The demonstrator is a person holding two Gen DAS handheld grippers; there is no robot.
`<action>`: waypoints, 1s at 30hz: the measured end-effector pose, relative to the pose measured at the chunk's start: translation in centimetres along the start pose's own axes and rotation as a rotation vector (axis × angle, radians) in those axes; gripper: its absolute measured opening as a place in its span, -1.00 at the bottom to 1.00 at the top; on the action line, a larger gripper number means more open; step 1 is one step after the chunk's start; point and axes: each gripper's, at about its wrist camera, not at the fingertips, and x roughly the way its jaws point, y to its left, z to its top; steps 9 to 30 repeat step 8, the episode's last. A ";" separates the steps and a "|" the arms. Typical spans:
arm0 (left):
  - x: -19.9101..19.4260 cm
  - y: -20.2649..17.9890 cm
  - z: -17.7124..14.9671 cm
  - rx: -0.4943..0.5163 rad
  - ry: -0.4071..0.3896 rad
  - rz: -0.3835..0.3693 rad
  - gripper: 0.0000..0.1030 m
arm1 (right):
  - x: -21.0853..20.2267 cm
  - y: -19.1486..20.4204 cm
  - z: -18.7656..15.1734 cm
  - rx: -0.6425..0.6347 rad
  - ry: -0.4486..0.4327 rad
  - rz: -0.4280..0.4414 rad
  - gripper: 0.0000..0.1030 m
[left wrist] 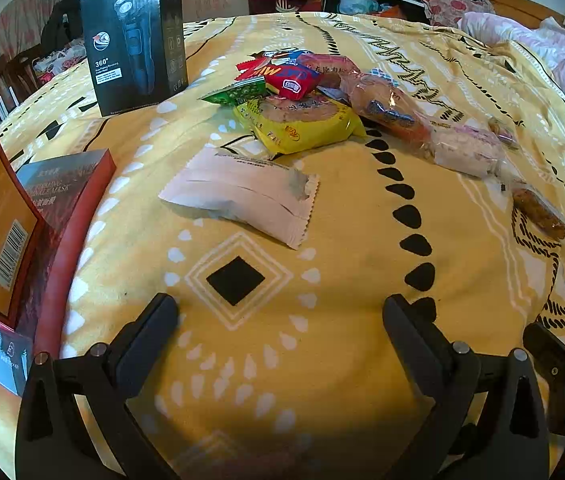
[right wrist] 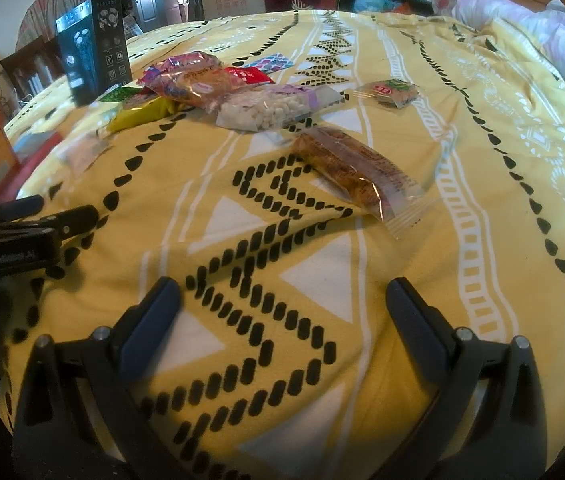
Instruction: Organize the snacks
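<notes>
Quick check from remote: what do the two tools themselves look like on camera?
Both are alike. The left tool and the right tool each have two wide black fingers with dark blue-tinted inner pads, on black angular linkages with round silver pivot pins. The right wrist view shows the left unit's black body printed in grey lettering. No cables or sleeves visible.

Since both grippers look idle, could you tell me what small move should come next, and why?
Probably ease the left gripper forward to the white packet. Its jaws are open and empty, and that packet lies alone on the bedspread, nearest to it, apart from the snack pile.
</notes>
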 end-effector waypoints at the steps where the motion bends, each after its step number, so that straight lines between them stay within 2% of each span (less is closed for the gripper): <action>1: 0.0 0.0 0.0 0.000 0.000 0.000 1.00 | 0.0 0.0 0.0 0.000 0.000 0.000 1.00; 30: -0.1 0.1 -0.1 -0.003 -0.011 -0.004 1.00 | 0.0 0.0 0.0 0.000 0.000 -0.001 1.00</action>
